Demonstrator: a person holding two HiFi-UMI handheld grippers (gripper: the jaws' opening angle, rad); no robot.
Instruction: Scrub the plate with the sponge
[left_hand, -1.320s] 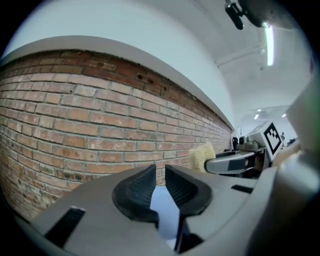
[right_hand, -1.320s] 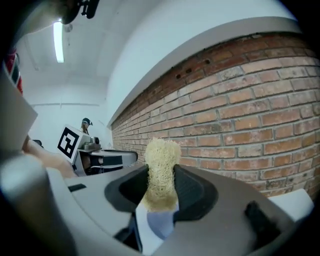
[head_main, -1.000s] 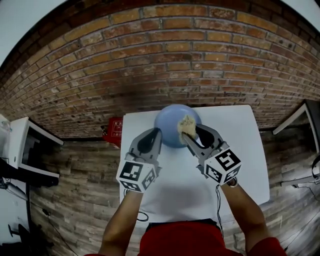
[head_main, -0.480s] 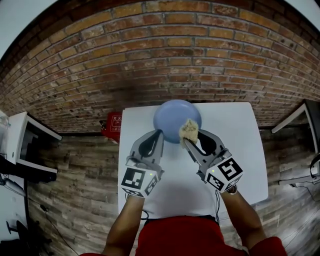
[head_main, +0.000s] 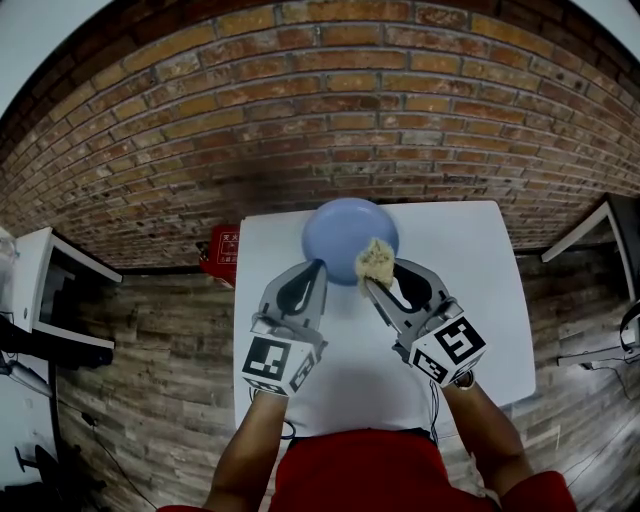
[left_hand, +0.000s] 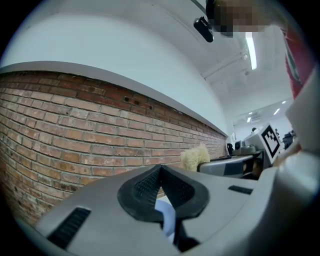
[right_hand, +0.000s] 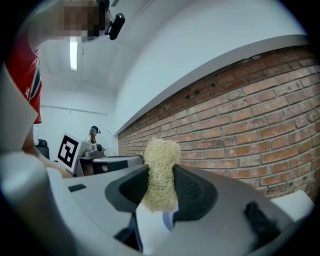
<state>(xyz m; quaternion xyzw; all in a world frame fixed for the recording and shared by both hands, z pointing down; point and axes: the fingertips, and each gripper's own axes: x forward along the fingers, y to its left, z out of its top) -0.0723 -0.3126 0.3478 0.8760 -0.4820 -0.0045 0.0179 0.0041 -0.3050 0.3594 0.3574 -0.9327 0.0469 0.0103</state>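
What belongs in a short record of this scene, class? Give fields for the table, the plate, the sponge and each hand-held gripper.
Table: white, set against a brick wall
Plate: blue, on the table's far side
Sponge: tan and fibrous, over the plate's near right rim
Right hand-held gripper: shut on the sponge
Left hand-held gripper: jaws together at the plate's near left rim; whether they pinch the rim cannot be told
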